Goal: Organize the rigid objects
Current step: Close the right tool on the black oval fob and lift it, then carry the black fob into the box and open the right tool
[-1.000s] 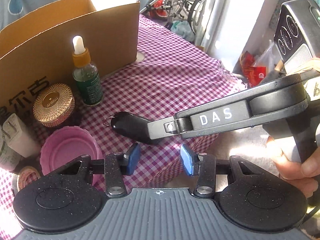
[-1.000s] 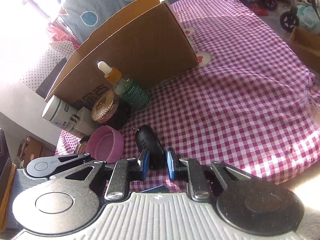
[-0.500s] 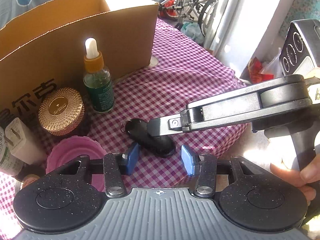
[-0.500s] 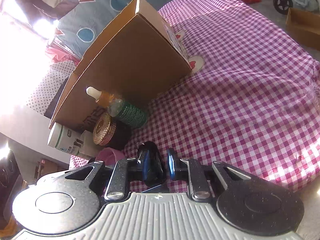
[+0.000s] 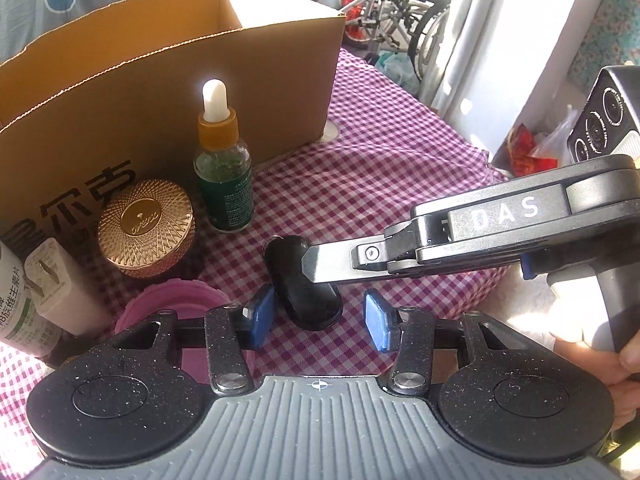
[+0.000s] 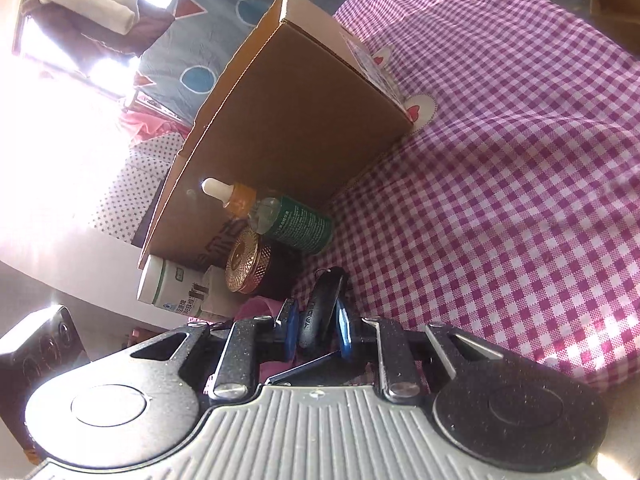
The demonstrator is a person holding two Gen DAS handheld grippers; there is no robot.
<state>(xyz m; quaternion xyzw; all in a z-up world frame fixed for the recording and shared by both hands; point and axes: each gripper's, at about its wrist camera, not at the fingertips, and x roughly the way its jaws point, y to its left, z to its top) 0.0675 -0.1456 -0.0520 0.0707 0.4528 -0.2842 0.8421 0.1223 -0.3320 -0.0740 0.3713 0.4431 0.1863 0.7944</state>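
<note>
A black key fob (image 5: 308,292) lies on the purple checked cloth (image 5: 392,168), in front of the cardboard box (image 5: 160,80). My right gripper (image 6: 317,332) is shut on the key fob (image 6: 322,304), which stands on edge between the blue pads. In the left wrist view my right gripper (image 5: 310,266) reaches in from the right, its far finger hidden. My left gripper (image 5: 319,320) is open just in front of the fob, with its left pad close beside it and not pressing. I cannot tell whether the fob is off the cloth.
Along the box front stand a green dropper bottle (image 5: 226,184), a gold-lidded jar (image 5: 146,228), a pink lid (image 5: 176,304), a white plug (image 5: 52,292) and a white bottle (image 5: 16,312). The cloth's edge drops off at the right (image 5: 486,160). Wheelchairs stand beyond.
My right gripper has rolled and come nearer my left gripper, with the fob between its pads and now on edge. The left gripper has hardly moved.
</note>
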